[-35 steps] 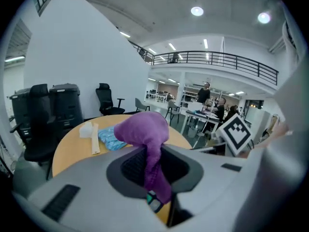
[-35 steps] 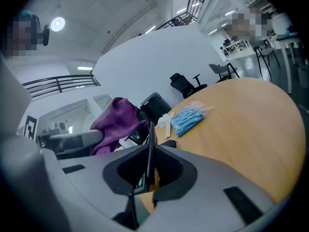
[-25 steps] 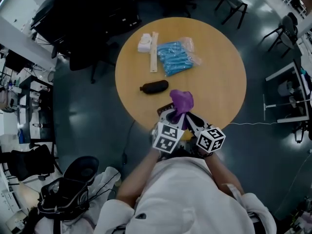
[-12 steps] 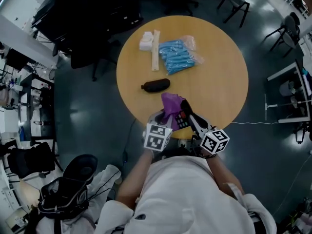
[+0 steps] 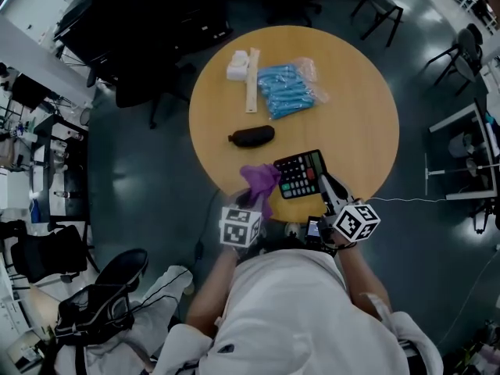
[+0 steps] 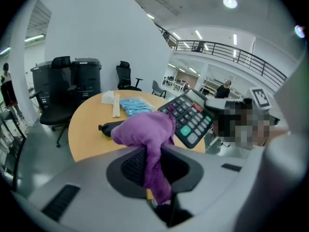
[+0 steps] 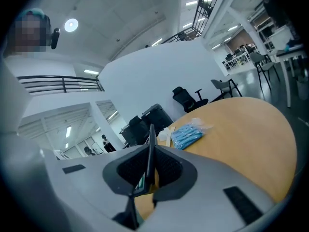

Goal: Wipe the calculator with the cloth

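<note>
Cloth (image 5: 260, 182) now off the calculator (image 5: 301, 174), leftward, in clenched left fingers (image 6: 129, 164); calculator's edge in clenched right fingers (image 7: 167, 167).

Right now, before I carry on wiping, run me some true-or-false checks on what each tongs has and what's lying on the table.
1. The left tongs are shut on the purple cloth. True.
2. The calculator lies free on the table. False: the right tongs grip it by one edge.
3. A black pouch lies on the table beyond the calculator. True.
4. The blue packet sits between the right tongs. False: it lies on the far part of the table, beside a pale strip.
</note>
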A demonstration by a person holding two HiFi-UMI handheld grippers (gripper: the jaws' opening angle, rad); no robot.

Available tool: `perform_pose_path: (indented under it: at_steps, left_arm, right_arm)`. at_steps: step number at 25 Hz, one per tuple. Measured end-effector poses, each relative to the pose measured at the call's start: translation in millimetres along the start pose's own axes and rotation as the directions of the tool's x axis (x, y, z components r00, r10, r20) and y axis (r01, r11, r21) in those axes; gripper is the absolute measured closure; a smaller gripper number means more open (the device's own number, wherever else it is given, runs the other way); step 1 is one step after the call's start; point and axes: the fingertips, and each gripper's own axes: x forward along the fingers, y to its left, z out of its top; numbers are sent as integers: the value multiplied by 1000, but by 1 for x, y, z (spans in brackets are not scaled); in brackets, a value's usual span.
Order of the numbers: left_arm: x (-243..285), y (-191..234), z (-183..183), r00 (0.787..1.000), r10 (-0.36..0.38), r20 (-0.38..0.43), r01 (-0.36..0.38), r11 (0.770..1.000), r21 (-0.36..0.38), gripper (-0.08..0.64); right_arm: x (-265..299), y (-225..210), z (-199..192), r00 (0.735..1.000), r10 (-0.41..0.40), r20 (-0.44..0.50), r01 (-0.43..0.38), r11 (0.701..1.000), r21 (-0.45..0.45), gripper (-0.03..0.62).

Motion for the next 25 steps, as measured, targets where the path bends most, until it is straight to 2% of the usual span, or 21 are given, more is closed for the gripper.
perform_pose_path:
  at_steps: [2, 5, 8, 10, 12, 15, 19, 25]
  left_arm:
    - [-12, -17, 21, 997, -44, 62, 44, 999, -1, 491]
    - [-25, -58, 62, 976, -156, 150, 152, 988, 41, 491]
    - [-21, -101, 86, 953, -249, 174, 231, 966, 119, 491]
    - [-11, -119, 89, 949, -272, 158, 245, 954, 173, 491]
    - [-2, -125, 85, 951, -278, 137, 250, 950, 189, 491]
    - [3, -123, 75, 955, -273, 116, 251, 953, 172, 491]
    - [3, -116, 64, 961, -255, 105, 237, 959, 152, 491]
    - [-4, -75, 23, 981, -188, 56, 185, 982, 43, 491]
  right_arm:
    - [1, -2, -1, 1000, -13, -4, 13, 1000, -4, 541]
    - [5, -1, -7, 999, -27, -24, 27, 1000, -3, 541]
    - [8, 8, -16, 999, -16, -38, 17, 1000, 10, 541]
    - [7, 18, -15, 1000, 7, -27, -7, 1000, 27, 541]
    - [6, 27, -10, 1000, 29, -6, -29, 998, 54, 541]
    - [1, 28, -5, 999, 42, 18, -43, 994, 96, 541]
    - [-8, 25, -4, 999, 29, 16, -30, 995, 99, 541]
    - [-18, 15, -12, 1000, 4, -2, -3, 995, 99, 541]
